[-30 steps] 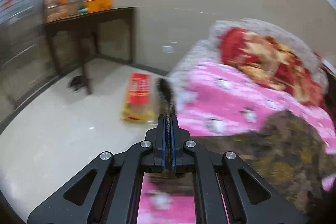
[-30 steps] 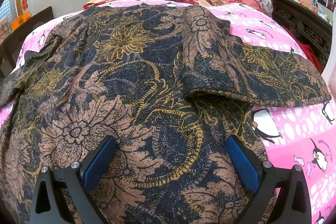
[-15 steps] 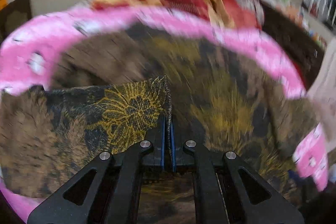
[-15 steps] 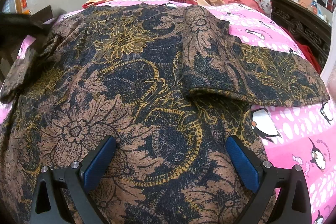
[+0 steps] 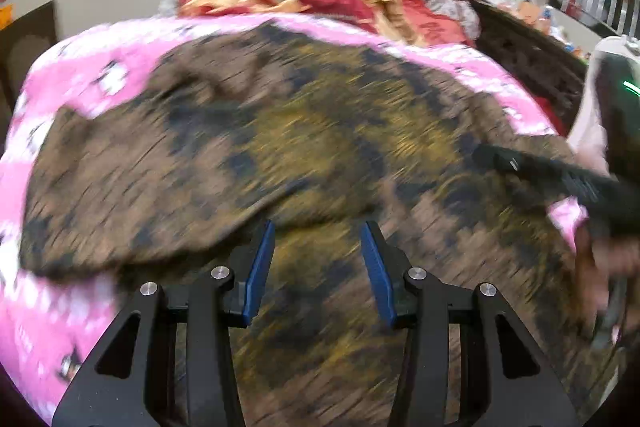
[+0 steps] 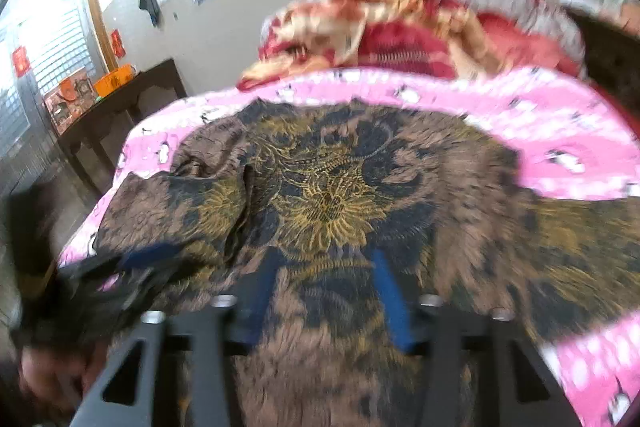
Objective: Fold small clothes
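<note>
A brown, navy and gold floral garment (image 5: 304, 155) lies spread over a pink penguin-print bedsheet (image 5: 80, 83), filling the middle of both wrist views; both views are smeared by motion blur. In the left wrist view, a folded-over flap of the garment sits at left center, its edge just beyond the left gripper (image 5: 318, 259) at bottom center, whose blue-padded jaws are parted with nothing between them, poised over the fabric. At the right edge of that view the right gripper (image 5: 560, 179) reaches in as a dark bar above the garment. In the right wrist view, a dark wooden table (image 6: 120, 115) stands at the far left, the left gripper (image 6: 116, 279) appears blurred at lower left beside the garment's (image 6: 332, 195) rumpled edge, and the right gripper (image 6: 326, 291) at bottom center has its jaws parted and empty over the cloth. A red and cream blanket (image 6: 400, 31) is heaped at the upper right, beyond the sheet (image 6: 560, 131).
</note>
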A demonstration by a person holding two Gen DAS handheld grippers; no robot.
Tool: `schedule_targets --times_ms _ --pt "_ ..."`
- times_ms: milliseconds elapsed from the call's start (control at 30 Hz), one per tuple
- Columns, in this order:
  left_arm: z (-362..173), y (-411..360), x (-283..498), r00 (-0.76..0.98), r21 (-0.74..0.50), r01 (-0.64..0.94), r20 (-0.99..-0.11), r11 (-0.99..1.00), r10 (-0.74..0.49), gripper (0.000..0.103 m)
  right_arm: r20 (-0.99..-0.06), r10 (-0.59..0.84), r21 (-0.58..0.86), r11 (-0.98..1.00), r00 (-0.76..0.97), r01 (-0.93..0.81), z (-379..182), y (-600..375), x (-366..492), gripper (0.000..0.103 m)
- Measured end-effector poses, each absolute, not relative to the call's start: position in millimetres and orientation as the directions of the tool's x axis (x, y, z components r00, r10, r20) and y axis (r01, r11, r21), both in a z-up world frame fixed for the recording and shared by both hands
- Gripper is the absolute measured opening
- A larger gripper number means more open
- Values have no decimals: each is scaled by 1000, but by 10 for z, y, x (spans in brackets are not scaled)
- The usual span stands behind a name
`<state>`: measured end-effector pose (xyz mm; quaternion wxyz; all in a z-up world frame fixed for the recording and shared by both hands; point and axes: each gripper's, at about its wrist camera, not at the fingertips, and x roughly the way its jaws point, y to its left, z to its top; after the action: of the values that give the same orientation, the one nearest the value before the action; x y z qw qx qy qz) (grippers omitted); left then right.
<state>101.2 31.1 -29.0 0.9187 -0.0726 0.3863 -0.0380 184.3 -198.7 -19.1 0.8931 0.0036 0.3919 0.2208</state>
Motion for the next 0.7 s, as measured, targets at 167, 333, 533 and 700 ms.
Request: schedule_targets --times_ms 167,333,533,700 --pt "-552 693 924 693 -293 -79 -704 953 -159 44 -775 182 95 980 606 -173 -357 -2460 2172 18" --pt "-608 724 972 691 -316 -117 -707 941 -151 44 -677 115 124 991 727 -41 70 -3045 1996 20" --pt "-618 768 977 694 -341 -120 -700 932 -167 44 -649 409 198 905 642 -376 75 -2051 2013 59" --pt "-634 805 992 696 -353 -125 -697 927 -172 44 -647 558 266 804 520 -531 -235 -1188 2031 59"
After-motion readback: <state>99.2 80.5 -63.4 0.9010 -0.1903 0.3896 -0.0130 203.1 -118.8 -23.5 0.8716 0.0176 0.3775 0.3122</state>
